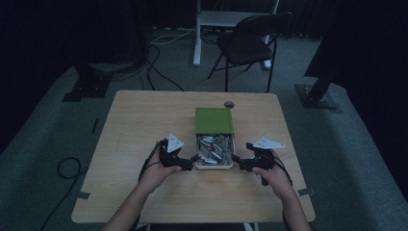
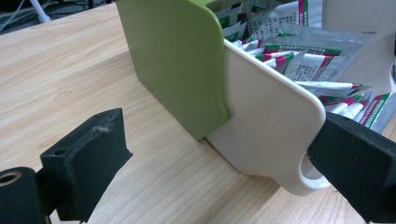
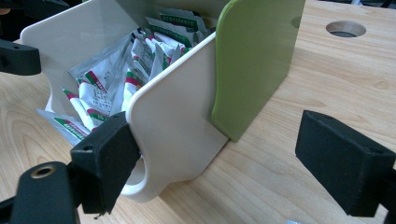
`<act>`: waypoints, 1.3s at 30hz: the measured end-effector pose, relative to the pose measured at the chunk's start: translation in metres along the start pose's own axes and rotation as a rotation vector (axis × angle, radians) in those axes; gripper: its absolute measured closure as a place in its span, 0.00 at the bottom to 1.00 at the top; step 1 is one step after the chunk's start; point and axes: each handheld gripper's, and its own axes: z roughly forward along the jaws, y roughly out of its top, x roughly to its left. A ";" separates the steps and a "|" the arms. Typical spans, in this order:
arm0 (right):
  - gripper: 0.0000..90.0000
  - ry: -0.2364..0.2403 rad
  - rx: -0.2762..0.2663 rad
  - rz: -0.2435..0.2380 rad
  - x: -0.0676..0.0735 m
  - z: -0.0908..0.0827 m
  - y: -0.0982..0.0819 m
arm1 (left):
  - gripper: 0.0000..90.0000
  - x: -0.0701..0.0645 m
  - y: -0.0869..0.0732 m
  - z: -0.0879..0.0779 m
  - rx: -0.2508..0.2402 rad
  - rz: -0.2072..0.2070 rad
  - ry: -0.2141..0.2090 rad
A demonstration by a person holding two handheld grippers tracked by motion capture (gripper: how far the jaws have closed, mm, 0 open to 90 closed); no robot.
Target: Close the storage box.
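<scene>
- The left gripper (image 1: 188, 161) and the right gripper (image 1: 239, 162) are held at the two near corners of a cream drawer (image 1: 214, 165), one on each side; both pairs of jaws stand open around the corners, gripping nothing.
- The step in hand is judged to be taking hold of the drawer; closing both jaws on its walls is called for next.
- The drawer is seen mid-tabletop (image 1: 144, 115), pulled halfway out of a green sleeve (image 1: 214, 120) and filled with foil packets (image 1: 215, 147).

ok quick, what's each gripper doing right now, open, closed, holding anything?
Left gripper: open, straddling the near left corner of the white tray, holding nothing.
Right gripper: open, straddling the tray's near right corner, holding nothing.
</scene>
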 end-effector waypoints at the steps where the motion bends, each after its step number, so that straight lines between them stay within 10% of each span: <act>1: 0.15 0.000 0.000 -0.001 0.000 0.000 0.000 | 0.06 0.000 0.000 0.001 -0.001 0.003 0.000; 39: 0.15 -0.045 -0.010 0.025 -0.010 0.014 0.014 | 0.06 0.012 0.014 0.019 0.019 0.000 0.025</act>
